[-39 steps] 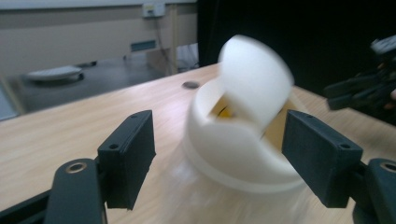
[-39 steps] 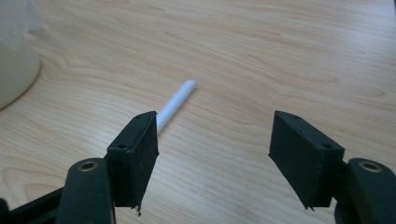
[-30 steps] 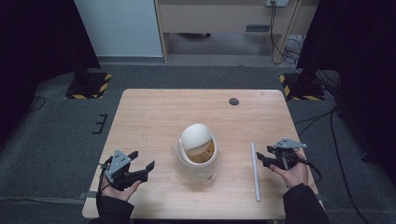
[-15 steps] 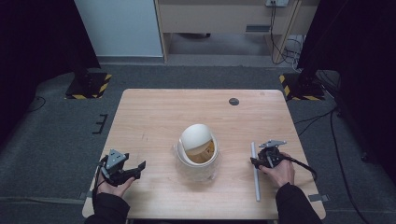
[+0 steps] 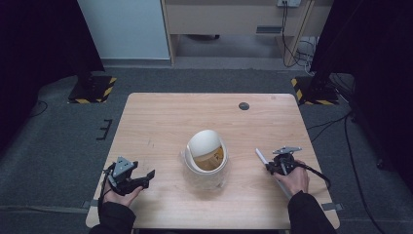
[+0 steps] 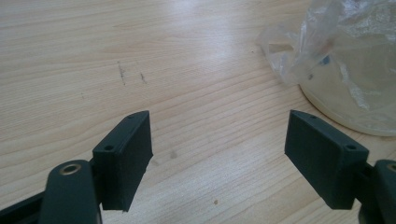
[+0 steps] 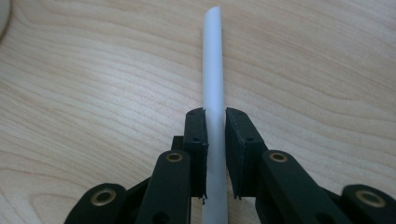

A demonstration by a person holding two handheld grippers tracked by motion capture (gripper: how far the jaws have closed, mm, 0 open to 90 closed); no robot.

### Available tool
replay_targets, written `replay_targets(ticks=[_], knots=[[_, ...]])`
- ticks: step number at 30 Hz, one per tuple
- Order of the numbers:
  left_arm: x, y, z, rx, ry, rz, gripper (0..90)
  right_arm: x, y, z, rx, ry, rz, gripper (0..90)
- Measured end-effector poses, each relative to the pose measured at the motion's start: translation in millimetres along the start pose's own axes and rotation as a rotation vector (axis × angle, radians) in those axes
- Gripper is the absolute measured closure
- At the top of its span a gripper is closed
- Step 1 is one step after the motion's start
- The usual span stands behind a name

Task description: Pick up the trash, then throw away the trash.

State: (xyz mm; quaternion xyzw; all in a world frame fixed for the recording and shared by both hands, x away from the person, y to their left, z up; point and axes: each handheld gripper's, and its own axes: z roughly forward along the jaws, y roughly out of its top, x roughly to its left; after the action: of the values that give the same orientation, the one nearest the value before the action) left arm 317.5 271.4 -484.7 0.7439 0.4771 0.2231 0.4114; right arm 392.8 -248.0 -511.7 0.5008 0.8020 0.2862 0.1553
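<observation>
While the right claw (image 7: pixel 215 154) is clamped across a white tube (image 7: pixel 213 60) lying flat on the bench (image 5: pixel 160 122), the tube's long axis runs straight ahead between its jaws. To its left stands the plastic-wrapped cup (image 5: pixel 206 158), with the left claw (image 6: pixel 219 158) spread empty beyond.

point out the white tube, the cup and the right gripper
white tube (image 7: pixel 213 60), right gripper view, bare shaft beyond the jaws
cup (image 5: pixel 206 144), high view, white lid
right gripper (image 7: pixel 215 122), right gripper view, between the fingertips

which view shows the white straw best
The right gripper view: the white straw runs up the middle, clamped between the right gripper. The high view shows it small beside the hand.
</observation>
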Motion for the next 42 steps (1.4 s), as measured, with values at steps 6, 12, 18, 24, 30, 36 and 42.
replay_targets(ticks=[6,12,18,24,30,36,42], knots=[[0.3,0.2,0.1,-0.007,-0.006,-0.002,22.6,-7.2,7.1,-16.1,-0.14,0.035,0.027,79.3],[0.9,1.0,-0.9,-0.031,-0.011,0.004,22.2,-9.3,15.5,-31.6,-0.265,0.061,0.038,79.3],[0.3,2.3,-1.6,-0.046,-0.024,-0.001,22.3,-7.3,24.9,-48.1,-0.378,0.082,0.038,79.4],[-1.3,3.5,-3.5,-0.058,-0.034,0.003,22.6,-3.0,34.1,-63.4,-0.48,0.104,0.019,79.5],[-5.8,7.4,-6.8,-0.094,-0.052,0.002,23.7,1.7,44.8,-89.6,-0.628,0.129,0.011,79.5],[-13.3,12.5,-12.6,-0.149,-0.067,0.008,25.3,2.4,52.3,-104.7,-0.707,0.154,0.017,79.5],[-31.3,27.3,-26.5,-0.27,-0.088,-0.002,29.7,8.0,61.8,-123.2,-0.792,0.182,-0.002,79.4]])
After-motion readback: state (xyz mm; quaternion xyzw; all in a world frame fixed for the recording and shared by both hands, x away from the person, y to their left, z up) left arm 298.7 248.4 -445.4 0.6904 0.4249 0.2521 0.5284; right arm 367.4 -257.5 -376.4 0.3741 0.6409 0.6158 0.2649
